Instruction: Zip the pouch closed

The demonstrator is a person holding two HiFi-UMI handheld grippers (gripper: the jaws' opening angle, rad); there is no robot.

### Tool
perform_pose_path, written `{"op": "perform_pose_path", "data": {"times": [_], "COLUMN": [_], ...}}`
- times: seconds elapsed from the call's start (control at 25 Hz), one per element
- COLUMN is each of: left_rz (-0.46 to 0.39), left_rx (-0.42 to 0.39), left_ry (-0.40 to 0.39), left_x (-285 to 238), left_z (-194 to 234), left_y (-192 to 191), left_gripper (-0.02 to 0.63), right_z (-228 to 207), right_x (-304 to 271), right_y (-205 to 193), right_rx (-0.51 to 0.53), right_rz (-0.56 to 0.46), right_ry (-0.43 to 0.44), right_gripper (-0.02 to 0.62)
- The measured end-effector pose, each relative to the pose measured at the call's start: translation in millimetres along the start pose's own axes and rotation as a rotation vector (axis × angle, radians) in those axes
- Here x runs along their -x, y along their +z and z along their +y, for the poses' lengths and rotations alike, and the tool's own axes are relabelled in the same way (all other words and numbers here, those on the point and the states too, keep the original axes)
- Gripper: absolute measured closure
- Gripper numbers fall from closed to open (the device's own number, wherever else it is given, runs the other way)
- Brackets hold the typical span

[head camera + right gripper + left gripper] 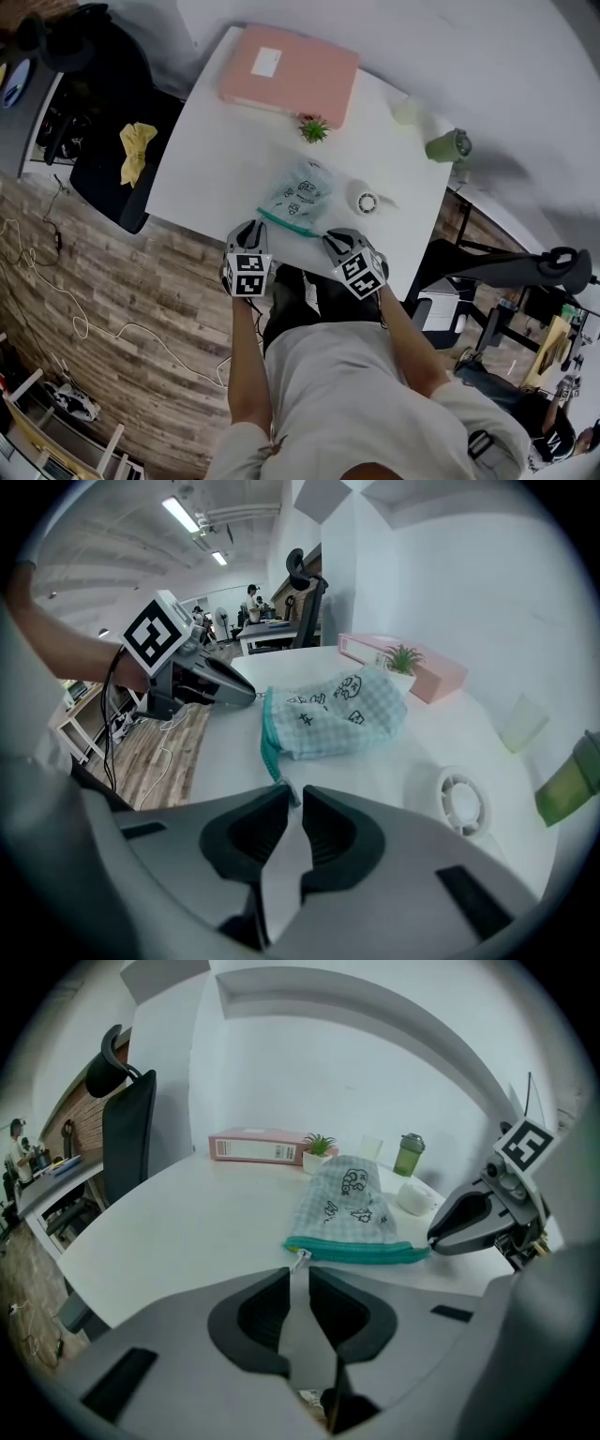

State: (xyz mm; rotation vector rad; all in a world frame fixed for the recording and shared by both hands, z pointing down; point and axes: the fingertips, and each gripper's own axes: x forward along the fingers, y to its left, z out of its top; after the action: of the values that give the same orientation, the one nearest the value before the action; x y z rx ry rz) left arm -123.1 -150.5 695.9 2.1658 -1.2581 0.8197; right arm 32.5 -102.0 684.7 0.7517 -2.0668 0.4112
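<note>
Far left, beyond the table edge: black office chair (111, 141) with a yellow cloth (137, 150) on its seat, standing on wood-look floor (112, 281).

White table (202, 169): a pink box file (291, 67) lies flat at the far edge, with a small potted plant (314, 128) just in front of it.

Left gripper (298, 1274): held at the near table edge, pointing down at the pouch's left end. Its jaws stand a narrow gap apart. The metal zipper pull (299, 1258) sits right at the mouth of that gap, ahead of the pads; the pads are not pressing on it.

Pouch (298, 192): pale blue-and-white check fabric with small dark drawings, lying flat near the table's near edge, between the two grippers. Its teal zip (356, 1252) runs along the near side, facing the person. The pull is at the zip's left end, and the two sides of the zip lie together along the visible length.

Right gripper (292, 794): at the zip's right end, also angled down. Its jaws are slightly parted, and the teal tail of the zip lies just at the tips, not clamped.

Right of the pouch: a white round object (365, 200), near the pouch but apart from it. Further back stands a clear cup (406, 111), and at the right edge a green bottle (450, 145), upright.
</note>
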Motion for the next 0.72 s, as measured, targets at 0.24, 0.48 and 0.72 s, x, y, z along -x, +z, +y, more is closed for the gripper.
{"op": "perform_pose_path", "data": {"times": [0.24,0.48,0.72], "left_rz": [-0.073,-0.197,-0.36], "left_rx": [0.018,-0.012,-0.073], "left_ry": [0.032,0.059,0.077], "left_x": [27.8,66.9,111.6], "left_z": [2.4,2.5,-4.4], "left_y": [12.6,46.4,99.6], "left_gripper": [0.531,0.495,0.434], "right_z": [-4.7,-12.0,-20.3], "right_x": [13.4,46.4,96.6], "right_y": [5.8,40.4,101.0], "right_rx": [-0.035,-0.074,-0.06], "right_rz": [-0.057,-0.213,-0.409], "right_ry": [-0.031,-0.092,-0.189], "right_gripper": [0.506,0.458,0.422]}}
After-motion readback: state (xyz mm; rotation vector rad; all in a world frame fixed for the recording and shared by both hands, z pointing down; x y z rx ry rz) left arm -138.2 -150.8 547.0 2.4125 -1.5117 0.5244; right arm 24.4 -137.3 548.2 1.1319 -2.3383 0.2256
